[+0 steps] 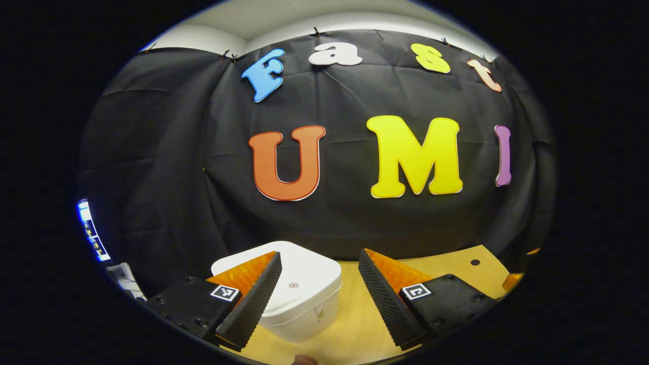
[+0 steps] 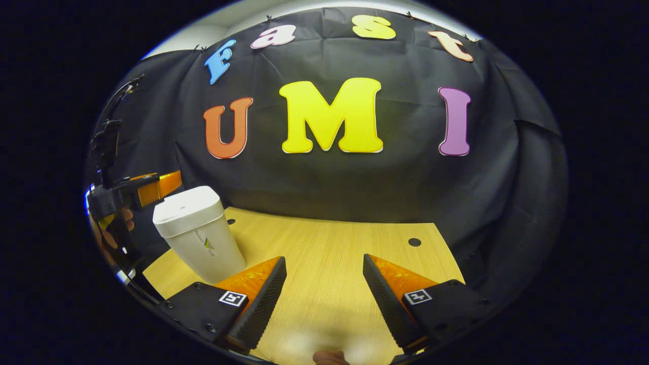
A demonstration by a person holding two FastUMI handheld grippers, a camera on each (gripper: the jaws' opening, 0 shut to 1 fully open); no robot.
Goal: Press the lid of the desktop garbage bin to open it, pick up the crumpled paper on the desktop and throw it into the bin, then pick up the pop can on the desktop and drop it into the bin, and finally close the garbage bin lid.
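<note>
- The white desktop garbage bin [image 1: 296, 296] is seen standing upright on the wooden worktop [image 1: 355, 324], its lid [image 1: 299, 279] shut flat, near the black cloth wall [image 1: 167, 167].
- In the left gripper view, the left gripper [image 1: 319, 299] is held above and just in front of the bin, its fingers [image 1: 253, 299] spread wide apart with nothing between them; one finger is overlapped against the lid's near corner, and contact cannot be told.
- In the right gripper view, the bin [image 2: 197, 238] is placed at the worktop's [image 2: 329, 253] far left, with the left gripper [image 2: 152, 187] and the hand [image 2: 114, 230] holding it shown behind it.
- The right gripper [image 2: 324, 299] is held over bare wood, well apart from the bin, its fingers [image 2: 261, 299] parted and empty.
- Two small dark holes [image 2: 415, 242] are visible in the worktop near the wall.
</note>
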